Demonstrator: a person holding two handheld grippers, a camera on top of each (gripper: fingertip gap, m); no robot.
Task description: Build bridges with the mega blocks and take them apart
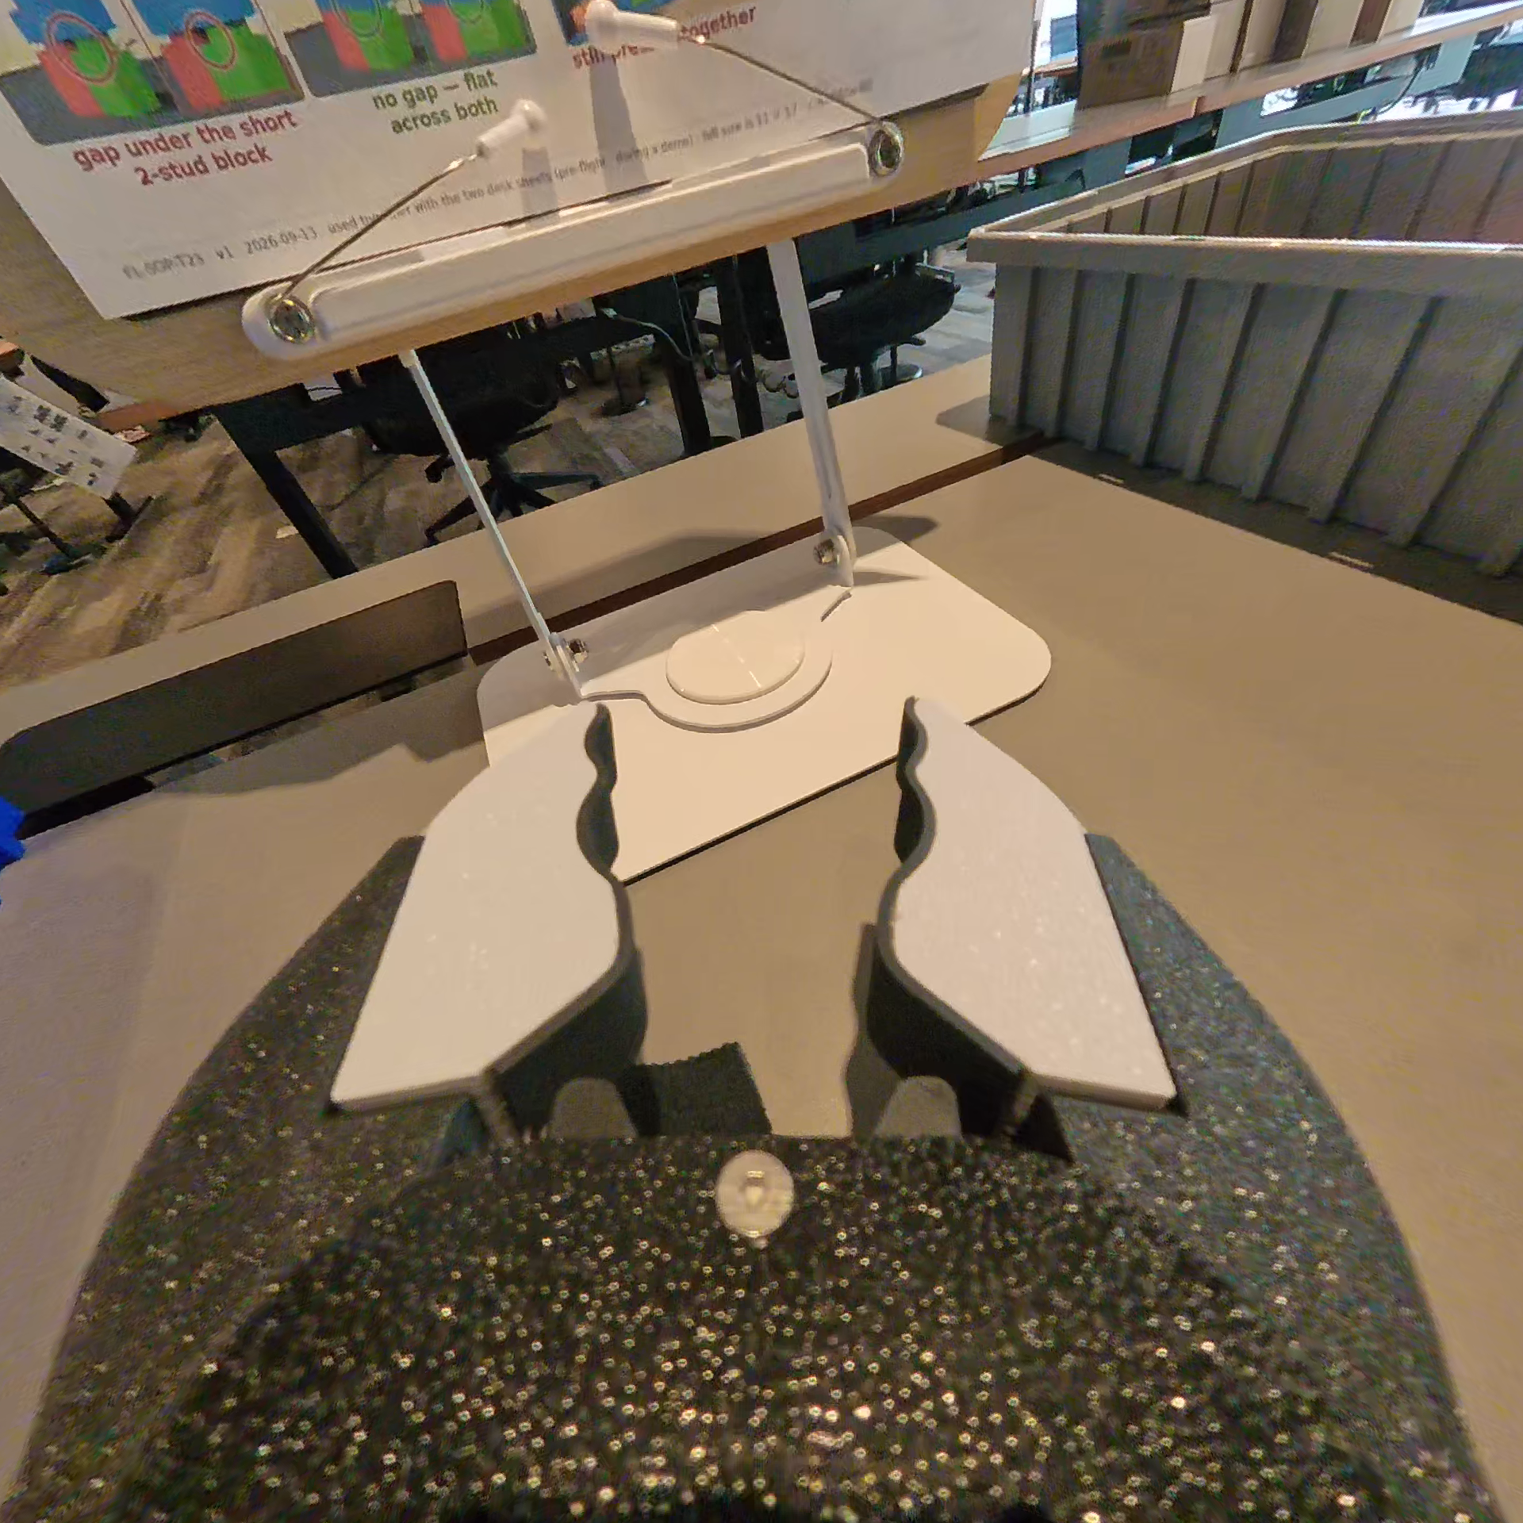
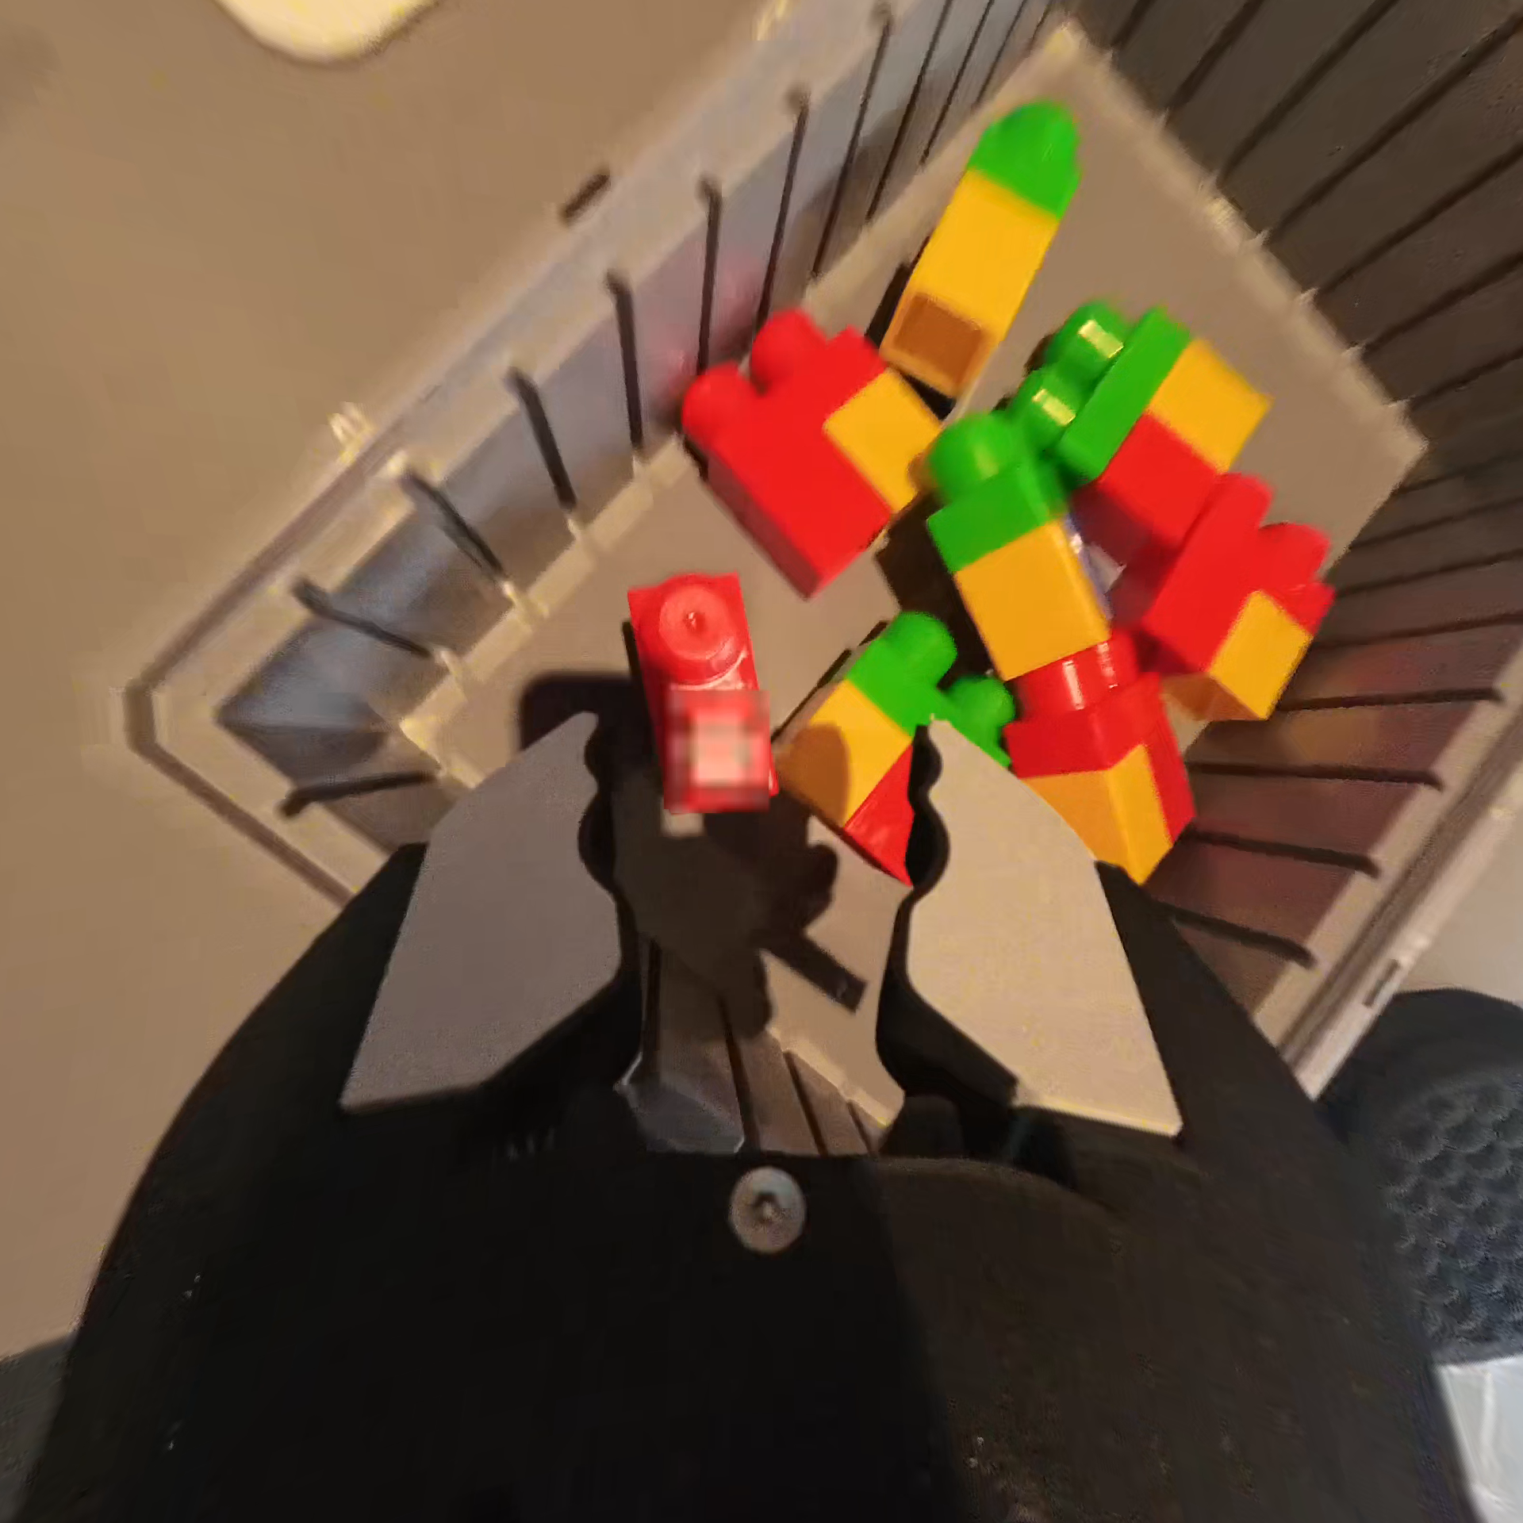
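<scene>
In the right wrist view, a grey ribbed bin (image 2: 461,527) holds several red, yellow and green mega blocks, joined in small stacks. A single red block (image 2: 700,651) lies apart at the left of the pile. A red and yellow stack (image 2: 799,453) and a green and yellow stack (image 2: 1001,231) lie farther in. My right gripper (image 2: 754,742) is open above the bin, its fingertips just short of the single red block, holding nothing. My left gripper (image 1: 754,742) is open and empty over the grey table, no blocks in its view.
A white stand (image 1: 906,651) with a flat base holds a printed sheet (image 1: 330,165) on a tilted board in front of the left gripper. The grey ribbed bin (image 1: 1236,379) stands at the right. Office chairs and desk legs lie beyond the table's far edge. Some 40 centimetres of space lies between my two pairs of fingers.
</scene>
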